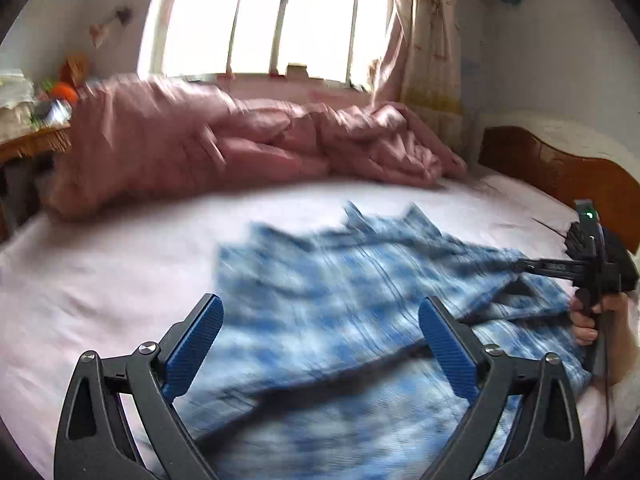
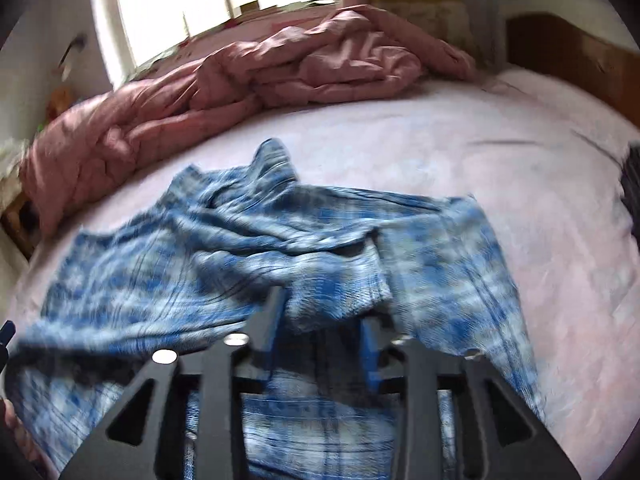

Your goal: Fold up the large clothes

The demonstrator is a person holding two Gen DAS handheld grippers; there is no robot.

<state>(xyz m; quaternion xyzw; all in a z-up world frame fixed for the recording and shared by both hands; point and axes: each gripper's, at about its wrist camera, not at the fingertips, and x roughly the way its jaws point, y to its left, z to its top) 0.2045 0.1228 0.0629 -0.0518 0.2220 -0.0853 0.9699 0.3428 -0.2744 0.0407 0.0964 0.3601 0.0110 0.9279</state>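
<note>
A blue-and-white plaid shirt [image 1: 340,280] lies rumpled on the pink bedsheet [image 1: 100,280], collar toward the quilt. My left gripper [image 1: 320,340] hovers above its near part, open wide, nothing between the blue pads [image 1: 192,344]. At the right, a hand [image 1: 584,320] holds my right gripper [image 1: 520,267] with its fingers on the shirt's right side. In the right wrist view the right gripper [image 2: 324,332] has its jaws apart, and a folded cuff of the shirt [image 2: 336,300] lies loosely between the fingertips. The picture is blurred.
A crumpled pink quilt [image 1: 240,140] fills the far side of the bed under the window [image 1: 272,20]. A wooden headboard [image 1: 560,176] runs along the right. A cluttered side table [image 1: 32,136] stands at the left. A dark object [image 2: 632,188] lies at the right bed edge.
</note>
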